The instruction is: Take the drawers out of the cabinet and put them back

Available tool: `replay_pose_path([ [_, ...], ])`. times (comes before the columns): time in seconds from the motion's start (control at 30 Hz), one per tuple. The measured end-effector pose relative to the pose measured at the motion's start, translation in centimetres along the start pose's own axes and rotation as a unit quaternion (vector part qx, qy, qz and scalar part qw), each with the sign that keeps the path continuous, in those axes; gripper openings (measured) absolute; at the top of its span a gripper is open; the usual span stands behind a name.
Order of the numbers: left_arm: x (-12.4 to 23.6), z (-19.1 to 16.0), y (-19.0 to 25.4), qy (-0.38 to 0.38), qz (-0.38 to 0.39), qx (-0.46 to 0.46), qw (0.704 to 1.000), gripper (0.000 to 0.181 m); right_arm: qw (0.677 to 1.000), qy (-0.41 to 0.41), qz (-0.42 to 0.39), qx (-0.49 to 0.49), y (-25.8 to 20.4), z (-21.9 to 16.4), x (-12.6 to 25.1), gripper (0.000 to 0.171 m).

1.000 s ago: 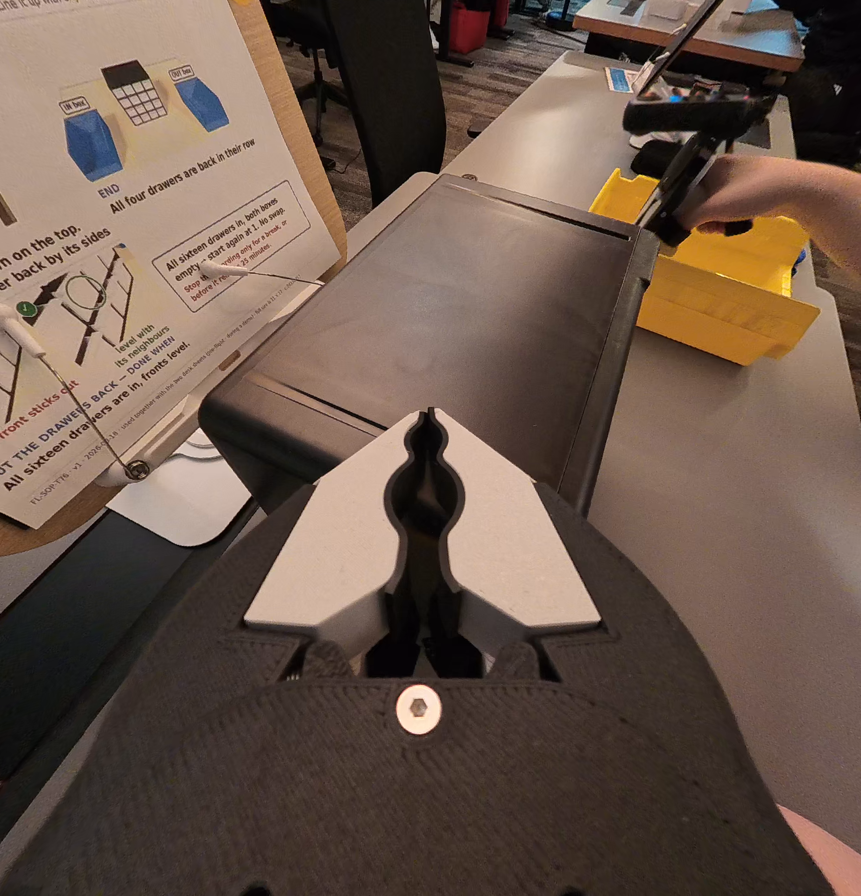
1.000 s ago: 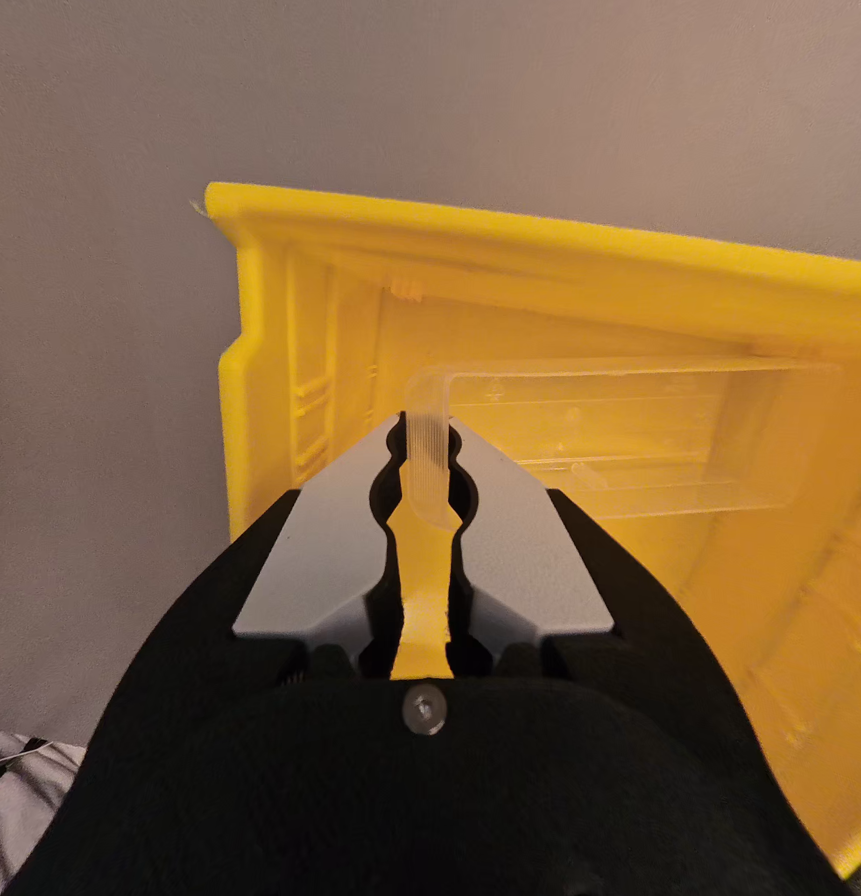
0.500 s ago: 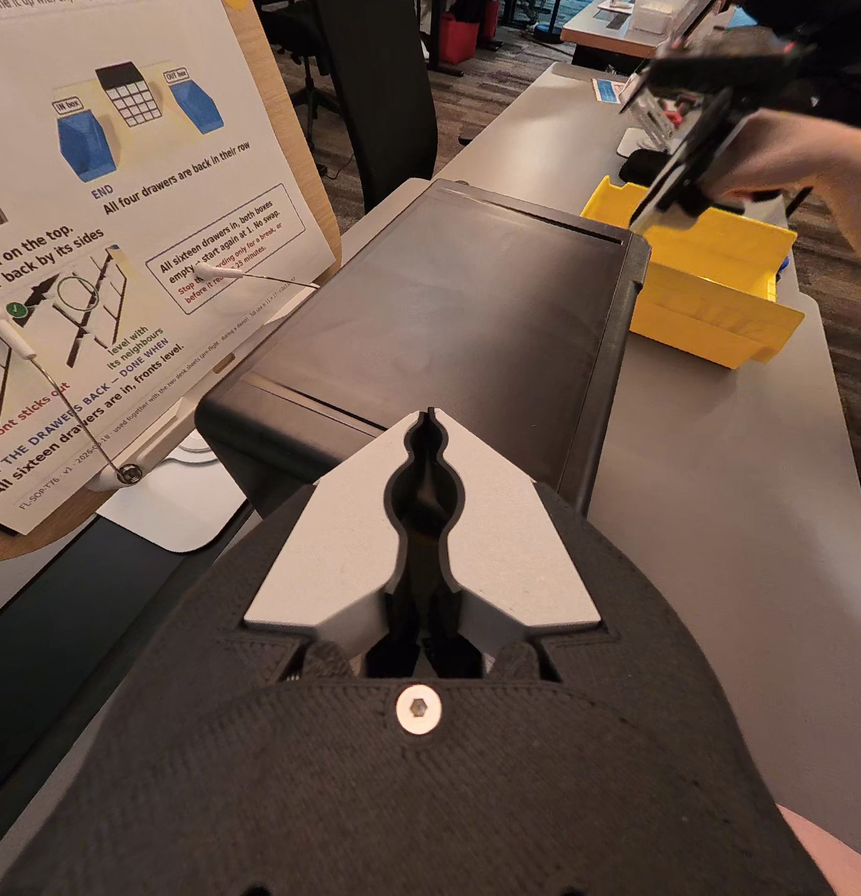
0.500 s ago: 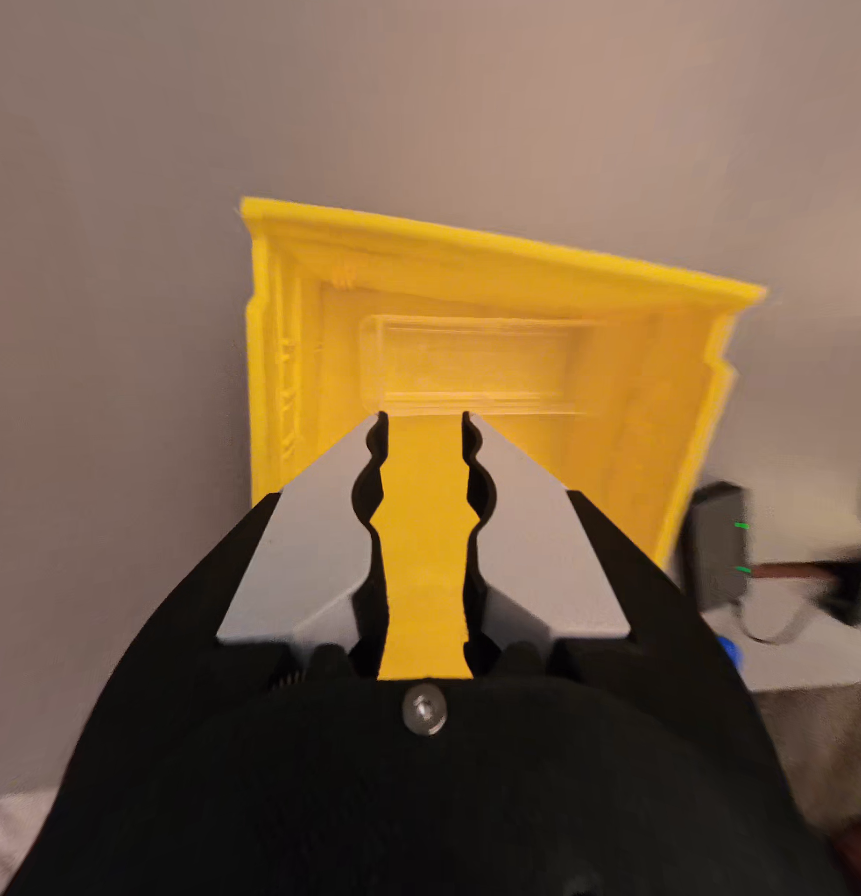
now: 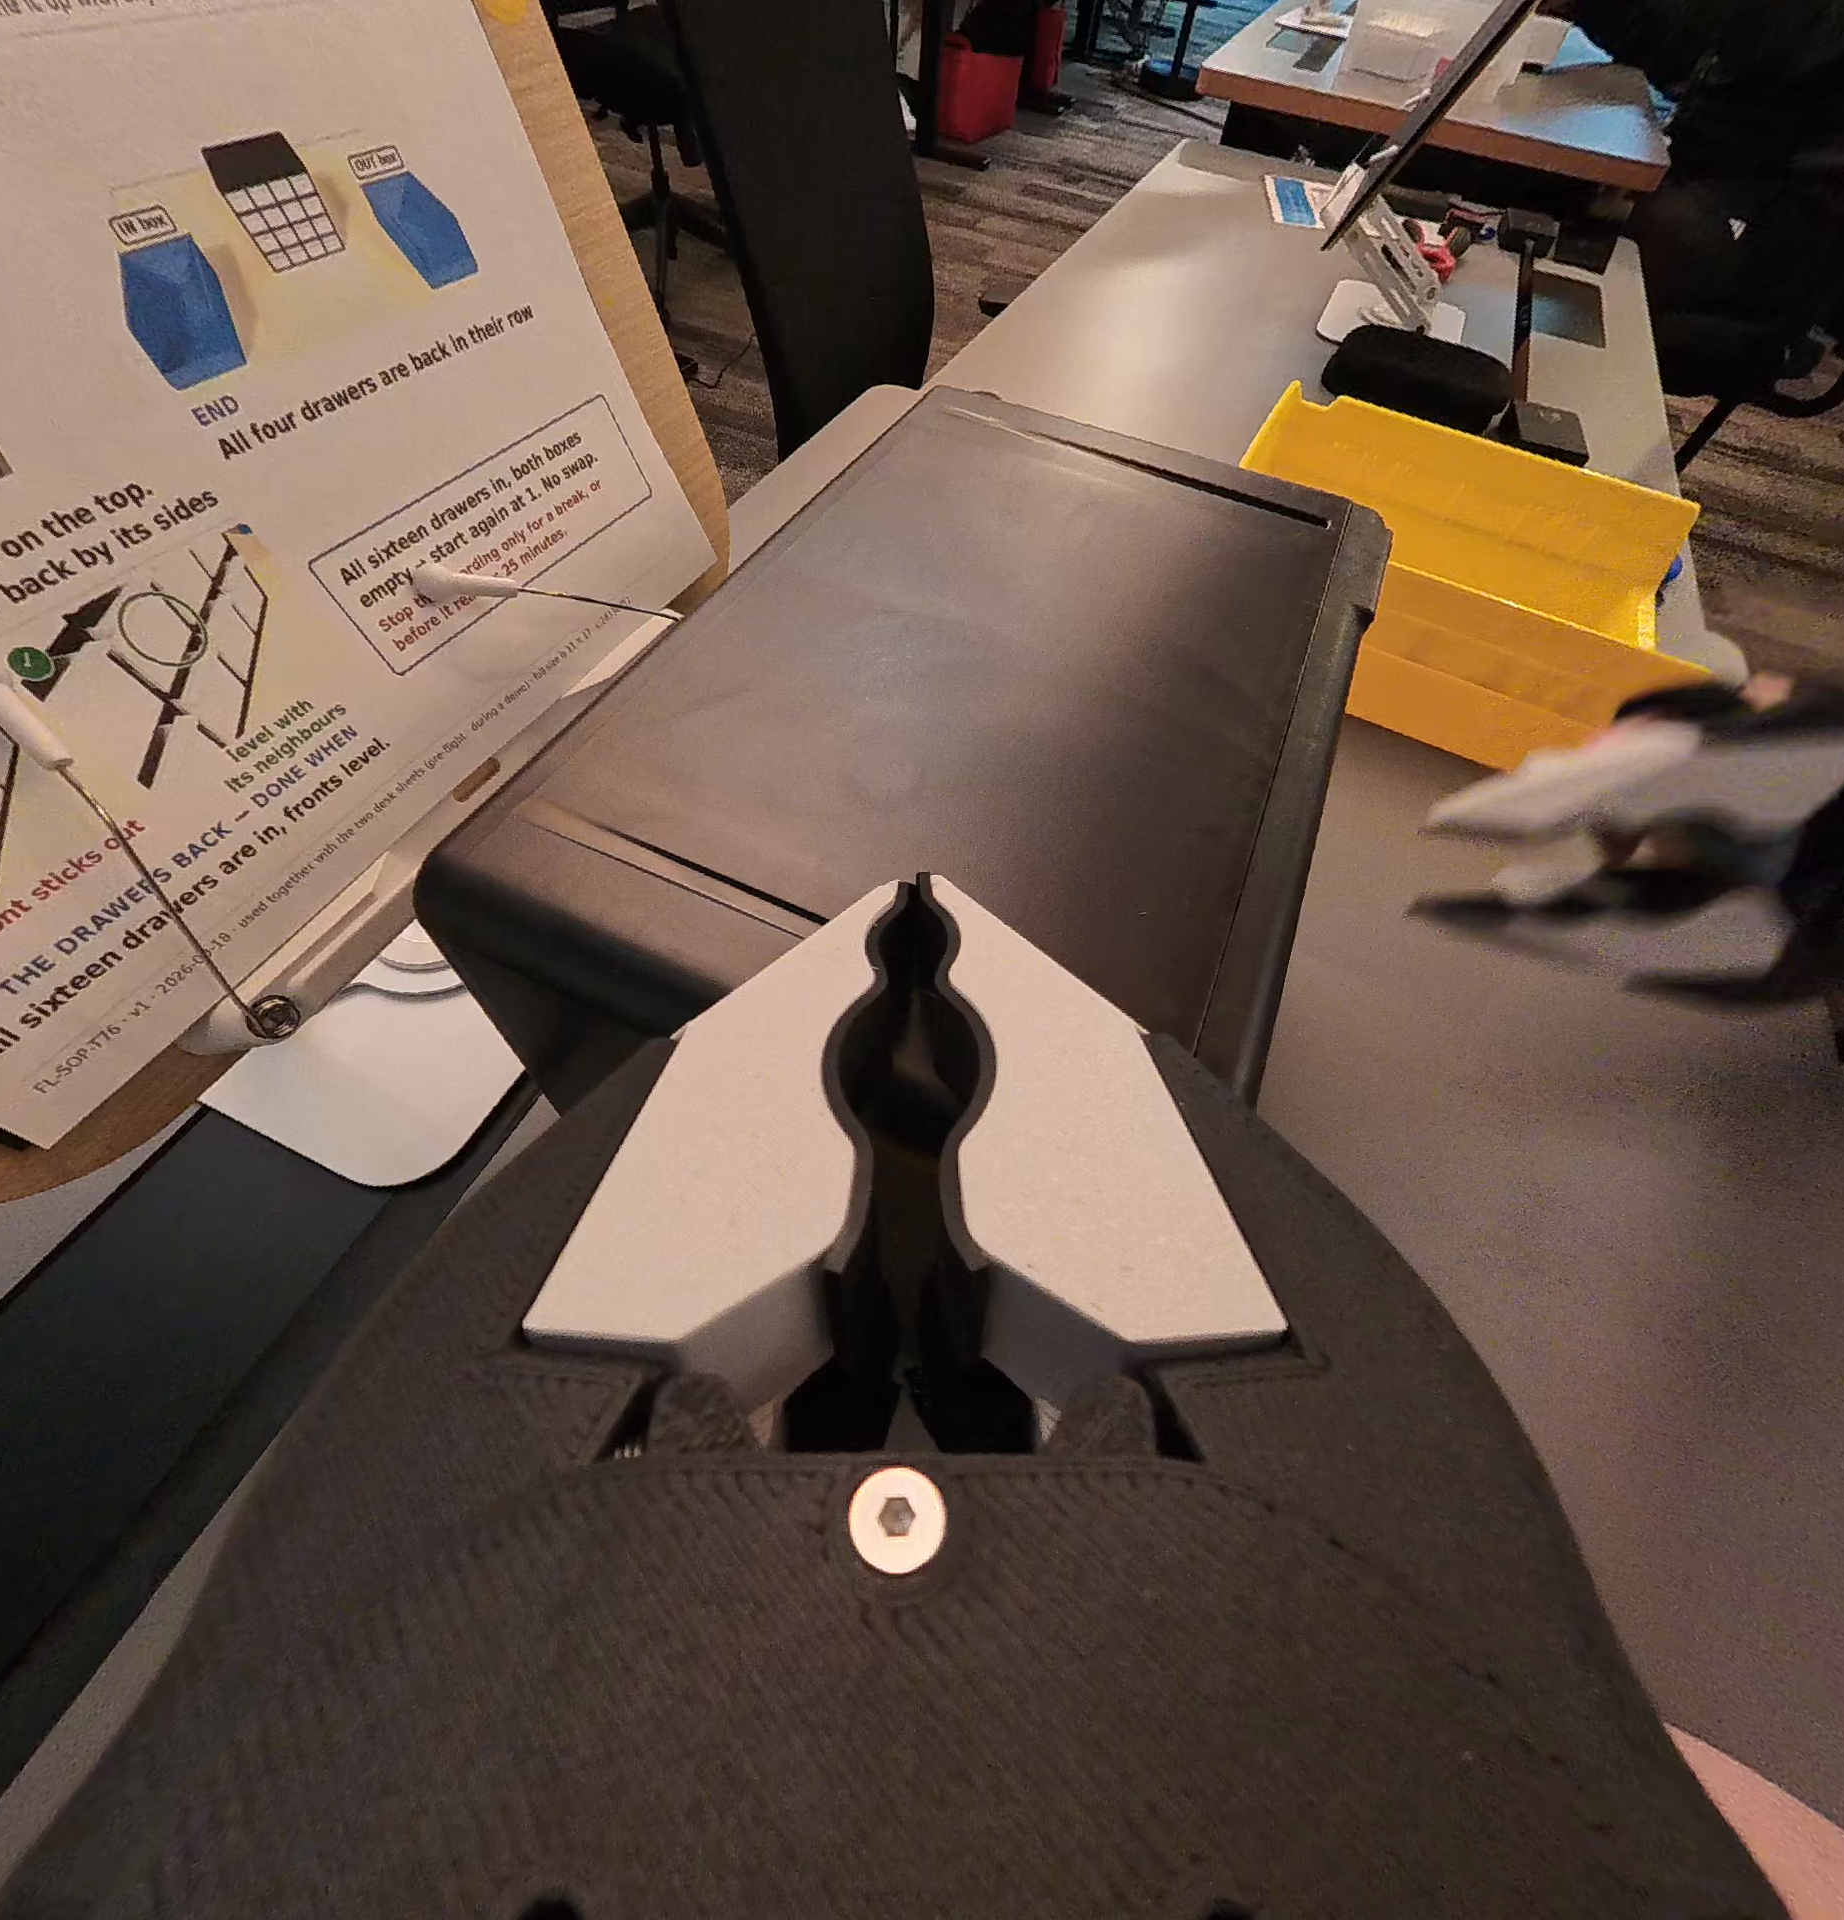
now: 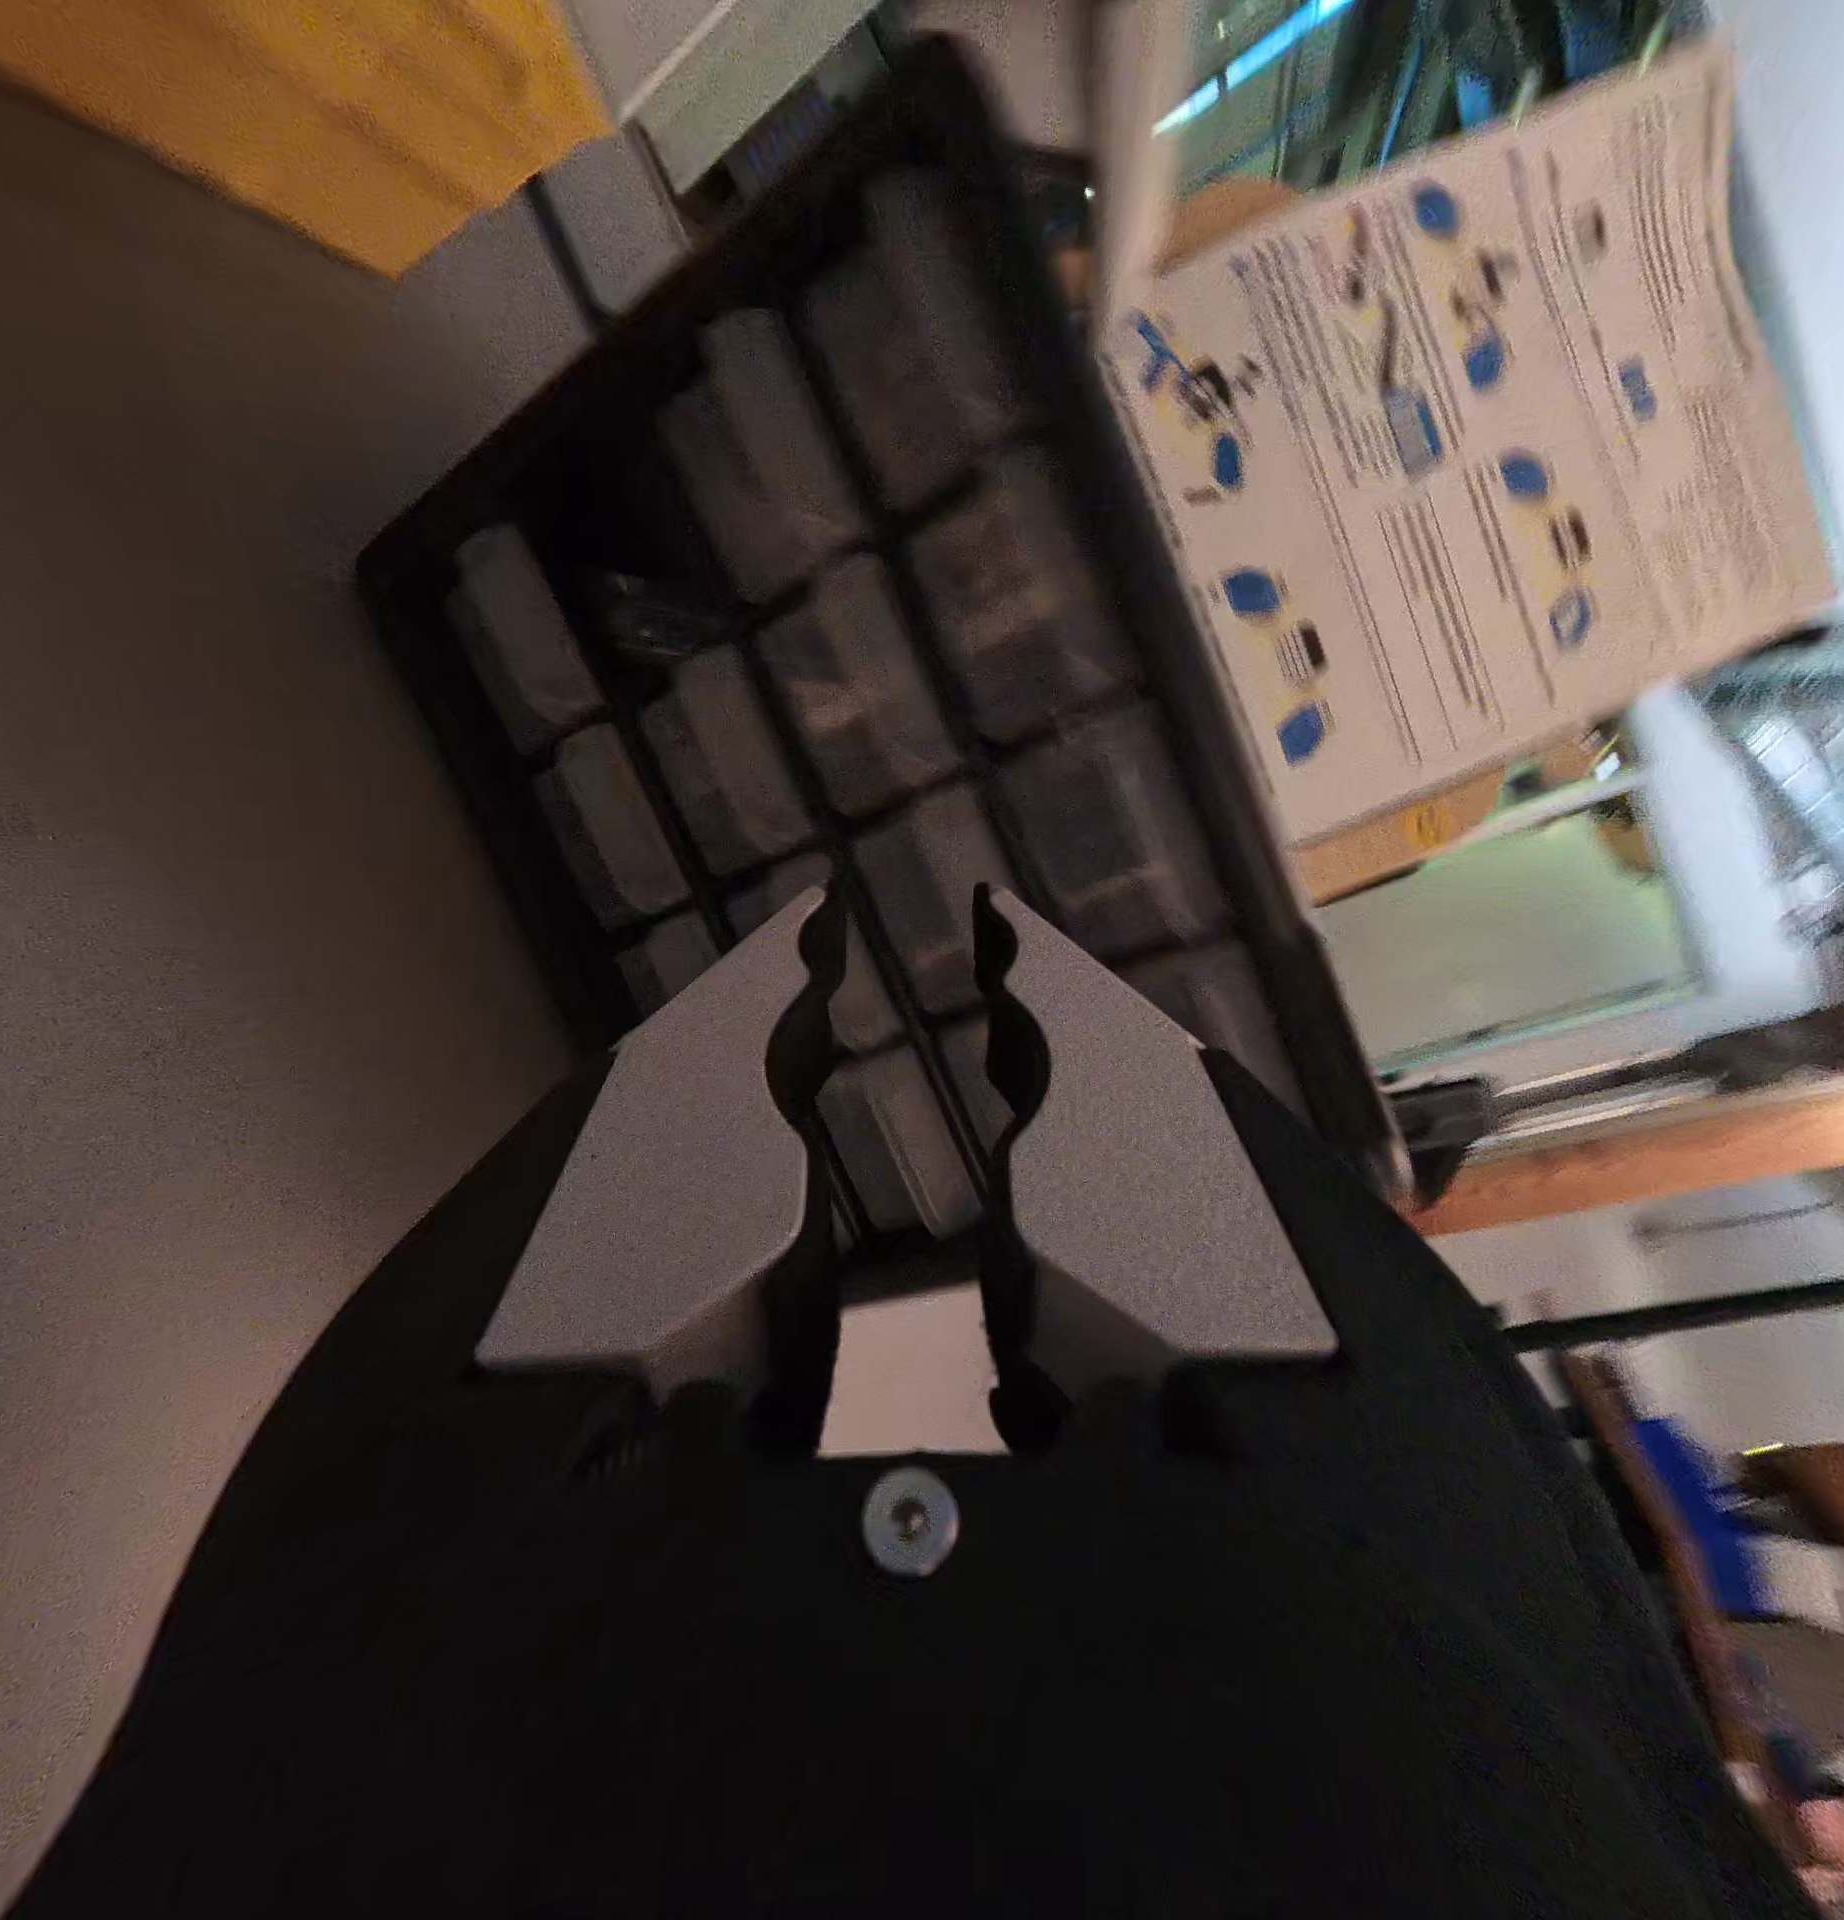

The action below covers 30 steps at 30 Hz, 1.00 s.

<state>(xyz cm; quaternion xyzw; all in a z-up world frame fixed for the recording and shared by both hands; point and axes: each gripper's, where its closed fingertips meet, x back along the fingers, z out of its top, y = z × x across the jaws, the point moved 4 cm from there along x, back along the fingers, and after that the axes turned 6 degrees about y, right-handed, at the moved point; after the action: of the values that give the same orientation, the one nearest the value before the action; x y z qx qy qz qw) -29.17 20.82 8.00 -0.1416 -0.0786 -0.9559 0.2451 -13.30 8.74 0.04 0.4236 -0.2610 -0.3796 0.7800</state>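
The black drawer cabinet (image 5: 949, 644) stands on the grey table, and I see its flat top from behind. My left gripper (image 5: 918, 883) is shut and empty, just above the cabinet's near edge. My right gripper (image 6: 902, 904) is open and empty, rolled sideways and pointing at the cabinet front (image 6: 1188, 748), which has a grid of translucent drawers (image 6: 752, 457). One slot (image 6: 637, 613) looks darker, but it is blurred. The right gripper also shows in the left wrist view (image 5: 1448, 862), blurred, to the right of the cabinet. The yellow bin (image 5: 1469, 540) sits beyond the cabinet, with its inside hidden.
An instruction sheet on a wooden board (image 5: 274, 468) stands left of the cabinet and also shows in the right wrist view (image 6: 1469, 436). A corner of the yellow bin (image 6: 274, 114) shows at the top left. A dark pouch (image 5: 1427, 364) and a stand lie beyond the bin. Bare grey table (image 5: 1520, 1195) lies to the right. Across from one pair of fingers to the other is roughly 15 cm.
My right gripper let go of the clear drawer in the yellow bin, opened, and swung away to face the cabinet front. My left gripper has stayed shut in place.
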Motion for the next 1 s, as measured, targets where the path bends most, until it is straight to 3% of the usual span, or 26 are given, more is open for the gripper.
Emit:
replay_pose_path([
  [0.13, 0.0, 0.0, -0.1, 0.004, -0.006, 0.003, 1.0, 0.0, 0.981, 0.01, -0.085, 0.175, -3.3, 0.5, -3.2, 0.017],
  [0.3, 0.0, 0.0, 0.0, 0.004, -0.008, 0.003, 1.0, 0.0, 0.975, -0.001, -0.073, 0.208, -5.1, -0.2, -6.2, 0.024],
  [0.47, 0.0, 0.0, 0.0, 0.003, -0.008, 0.002, 1.0, 0.0, 0.966, -0.015, -0.093, 0.24, -5.5, -0.8, -7.6, 0.019],
  [0.53, 0.0, 0.0, 0.0, 0.003, -0.008, 0.002, 1.0, 0.0, 0.966, -0.016, -0.094, 0.242, -5.3, -0.7, -7.6, 0.009],
  [0.83, 0.0, 0.0, 0.0, 0.005, -0.01, 0.003, 1.0, 0.0, 0.976, 0.001, -0.04, 0.216, -6.7, 1.6, -3.4, 0.01],
  [1.0, 0.0, 0.0, 0.0, 0.006, -0.011, 0.005, 1.0, 0.0, 0.993, -0.021, 0.088, 0.082, -5.6, 2.7, -3.5, 0.04],
])
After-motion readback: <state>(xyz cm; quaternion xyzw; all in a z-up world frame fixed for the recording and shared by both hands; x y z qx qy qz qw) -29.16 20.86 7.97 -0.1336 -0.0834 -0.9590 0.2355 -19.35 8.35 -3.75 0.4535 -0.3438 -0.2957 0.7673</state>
